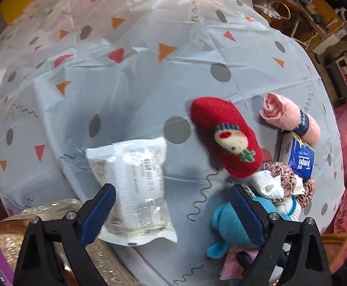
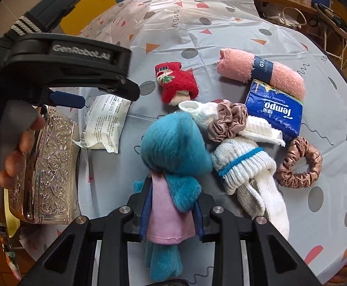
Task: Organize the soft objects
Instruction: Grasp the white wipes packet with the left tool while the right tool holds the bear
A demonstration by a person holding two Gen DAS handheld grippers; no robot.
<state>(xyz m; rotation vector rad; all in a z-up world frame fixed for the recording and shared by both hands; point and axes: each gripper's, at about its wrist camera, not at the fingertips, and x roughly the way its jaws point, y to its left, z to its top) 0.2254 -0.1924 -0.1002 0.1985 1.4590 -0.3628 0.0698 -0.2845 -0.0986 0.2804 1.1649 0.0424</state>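
Observation:
My left gripper [image 1: 173, 212] points down with its jaws wide open over a white sealed packet [image 1: 135, 190], which lies partly between the blue pads [image 1: 99, 209]; the pads do not press on it. In the right wrist view that packet [image 2: 104, 124] lies under the left gripper's fingers [image 2: 116, 83], held by a person's hand [image 2: 18, 147]. My right gripper [image 2: 172, 214] is shut on a blue plush toy [image 2: 173, 147] in a pink dress, which rests on the patterned tablecloth [image 2: 328, 190]. The toy [image 1: 230, 226] also shows beside the left gripper's right finger.
A soft pile lies right of the packet: red sock [image 1: 225, 138], pink rolled towel [image 2: 261, 74], blue tissue pack [image 2: 276, 112], white socks [image 2: 245, 166], two satin scrunchies [image 2: 299, 164]. A silver embossed box [image 2: 49, 162] stands at the table's left edge. Shelves and furniture are behind.

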